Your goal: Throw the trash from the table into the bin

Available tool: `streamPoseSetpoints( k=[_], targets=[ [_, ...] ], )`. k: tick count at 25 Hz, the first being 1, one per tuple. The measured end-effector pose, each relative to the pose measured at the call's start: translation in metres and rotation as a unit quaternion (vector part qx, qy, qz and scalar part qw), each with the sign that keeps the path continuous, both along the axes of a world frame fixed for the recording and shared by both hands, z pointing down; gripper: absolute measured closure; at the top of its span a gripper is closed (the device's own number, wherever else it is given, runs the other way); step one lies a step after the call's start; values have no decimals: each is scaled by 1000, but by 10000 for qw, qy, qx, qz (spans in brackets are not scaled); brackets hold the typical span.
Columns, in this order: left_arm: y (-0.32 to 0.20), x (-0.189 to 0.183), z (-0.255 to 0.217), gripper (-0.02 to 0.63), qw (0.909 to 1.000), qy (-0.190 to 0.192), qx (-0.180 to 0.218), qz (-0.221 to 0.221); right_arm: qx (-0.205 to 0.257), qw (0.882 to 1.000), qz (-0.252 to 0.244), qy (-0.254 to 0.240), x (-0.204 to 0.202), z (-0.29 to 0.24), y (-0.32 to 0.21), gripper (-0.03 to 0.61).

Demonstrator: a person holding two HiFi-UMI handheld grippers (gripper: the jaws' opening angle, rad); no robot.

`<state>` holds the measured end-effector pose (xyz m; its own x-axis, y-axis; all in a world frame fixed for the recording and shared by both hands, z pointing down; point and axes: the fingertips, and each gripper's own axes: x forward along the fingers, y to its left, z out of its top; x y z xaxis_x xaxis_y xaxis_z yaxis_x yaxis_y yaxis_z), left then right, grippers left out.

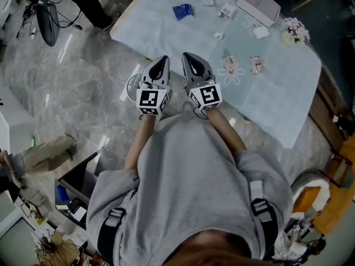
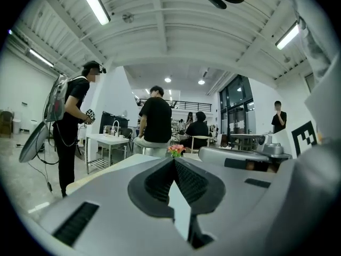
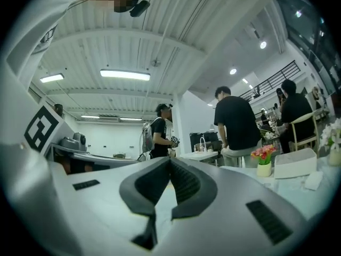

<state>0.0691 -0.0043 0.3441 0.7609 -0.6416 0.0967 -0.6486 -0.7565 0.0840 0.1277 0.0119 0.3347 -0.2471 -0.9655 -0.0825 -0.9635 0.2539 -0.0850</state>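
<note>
Shiny grey floor is under me, and the worktop [image 1: 166,32] with its pale blue cloth is right in front of both my tips. The trash lies on that cloth. A blue wrapper [image 1: 182,11] is far ahead of my left hand-held gripper [image 1: 162,60]. A small white scrap [image 1: 219,36] is ahead of my right hand-held gripper [image 1: 188,57]. A crumpled bit [image 1: 230,64] and a torn packet [image 1: 255,65] lie off to the right of it.

Both of my hand-held grippers have their jaws pressed together, with nothing between them. I think I am going for a first piece now. To do it well, I should open the jaws before I go down. I would pick the crumpled bit, since it is closest to my right side. I would pinch it in its middle. These bits look light and may slide, and I must not grab the cloth with them.

Past the trash, far ahead and to the right, are a white box [image 1: 258,4] and some flowers [image 1: 294,31]. Those are not trash, so I should go around them. A round white thing [image 1: 131,85] sits low, just left of my left hand-held gripper. It may be the bin, but I cannot tell. People [image 2: 154,121] stand far off across the room.
</note>
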Motion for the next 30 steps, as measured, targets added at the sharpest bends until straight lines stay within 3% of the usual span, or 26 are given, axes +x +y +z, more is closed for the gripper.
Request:
streamPoseSetpoints(
  k=[9,15,21,30],
  targets=[
    [11,82,3,609,9981,-106,31,604,-12,9971,744,-138,87,6,22,572],
    [20,130,7,609,9906,-87,-47,1365,-101,9884,1508,-169,134,12,40,572],
    [20,161,11,609,9747,-136,-140,2226,-158,9702,2410,-180,163,10,52,572],
    [23,188,8,609,9408,-109,-185,3384,-267,9309,3638,-187,178,12,73,572]
  ],
)
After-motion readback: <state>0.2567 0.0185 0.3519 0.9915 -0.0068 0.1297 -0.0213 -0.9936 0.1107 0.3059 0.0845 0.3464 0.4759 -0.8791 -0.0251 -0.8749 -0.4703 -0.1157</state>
